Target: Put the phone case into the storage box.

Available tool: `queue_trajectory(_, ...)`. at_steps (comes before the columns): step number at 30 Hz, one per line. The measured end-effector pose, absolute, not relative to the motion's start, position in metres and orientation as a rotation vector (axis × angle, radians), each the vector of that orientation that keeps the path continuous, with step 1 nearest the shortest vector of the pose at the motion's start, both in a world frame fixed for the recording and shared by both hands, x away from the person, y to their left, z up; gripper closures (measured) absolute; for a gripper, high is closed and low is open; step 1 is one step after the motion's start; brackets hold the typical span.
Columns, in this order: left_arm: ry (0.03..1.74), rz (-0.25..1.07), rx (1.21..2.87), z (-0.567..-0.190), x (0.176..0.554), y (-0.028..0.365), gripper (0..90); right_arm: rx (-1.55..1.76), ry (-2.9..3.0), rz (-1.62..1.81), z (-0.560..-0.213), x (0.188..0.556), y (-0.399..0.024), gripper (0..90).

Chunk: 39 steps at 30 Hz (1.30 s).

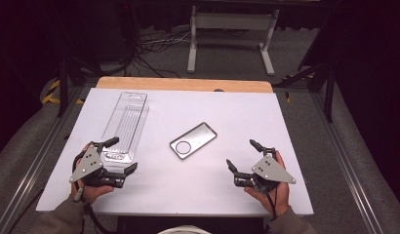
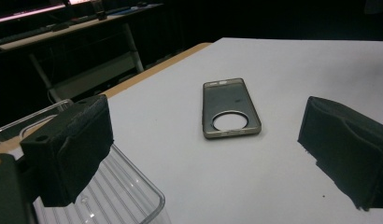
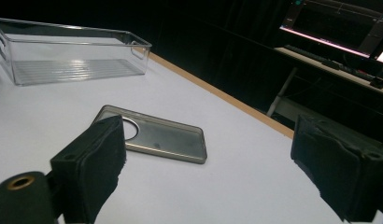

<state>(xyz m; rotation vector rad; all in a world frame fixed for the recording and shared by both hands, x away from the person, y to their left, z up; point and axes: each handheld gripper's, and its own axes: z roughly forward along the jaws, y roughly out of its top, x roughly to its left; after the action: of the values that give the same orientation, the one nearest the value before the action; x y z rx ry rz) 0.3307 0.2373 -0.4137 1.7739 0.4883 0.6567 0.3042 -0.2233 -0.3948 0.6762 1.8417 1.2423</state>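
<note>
A grey phone case (image 1: pixel 193 140) lies flat near the middle of the white surface (image 1: pixel 247 112), its round camera opening toward the near end at about 7 o'clock and its long axis running up toward 1 o'clock. It touches neither gripper.

The left gripper (image 1: pixel 124 155) rests at about 8 o'clock from the case, held in the person's left hand (image 1: pixel 88 187). Its jaws stand wide apart with nothing between them. The far jaw sits at the near end of a clear plastic bin (image 1: pixel 125 124), a long ribbed tray that stretches away toward 12 o'clock along the left part of the surface. In the left gripper view the case (image 2: pixel 229 109) lies ahead between the two black jaws, well apart from both, and a corner of the bin (image 2: pixel 133 196) shows just beside the left-hand jaw.

The right gripper (image 1: pixel 242 155) sits at about 4 o'clock from the case, in the person's right hand (image 1: pixel 273 190), jaws likewise spread wide and holding nothing. In the right gripper view the case (image 3: pixel 157 135) lies near the left-hand jaw, with the bin (image 3: pixel 73 51) farther off.
</note>
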Motion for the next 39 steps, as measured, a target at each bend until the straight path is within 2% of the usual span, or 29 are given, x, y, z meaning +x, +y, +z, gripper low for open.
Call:
queue_trajectory(12, 0.495, 0.654, 1.791, -0.415, 0.328, 0.246, 4.1, 0.701, 1.882, 1.236, -0.395, 0.319, -0.22, 10.3)
queue_trajectory(28, 0.483, 0.632, 1.822, -0.42, 0.326, 0.24, 3.9, 0.76, 1.914, 1.23, -0.381, 0.383, -0.2, 15.3)
queue_trajectory(32, 0.484, 0.632, 1.828, -0.421, 0.325, 0.241, 3.9, 0.757, 1.946, 1.253, -0.378, 0.4, -0.195, 21.4)
queue_trajectory(35, 0.485, 0.637, 1.834, -0.421, 0.324, 0.242, 3.9, 0.762, 1.949, 1.253, -0.375, 0.411, -0.189, 30.9)
queue_trajectory(39, 0.493, 0.639, 1.83, -0.422, 0.323, 0.242, 4.0, 0.772, 2.001, 1.228, -0.374, 0.43, -0.178, 54.1)
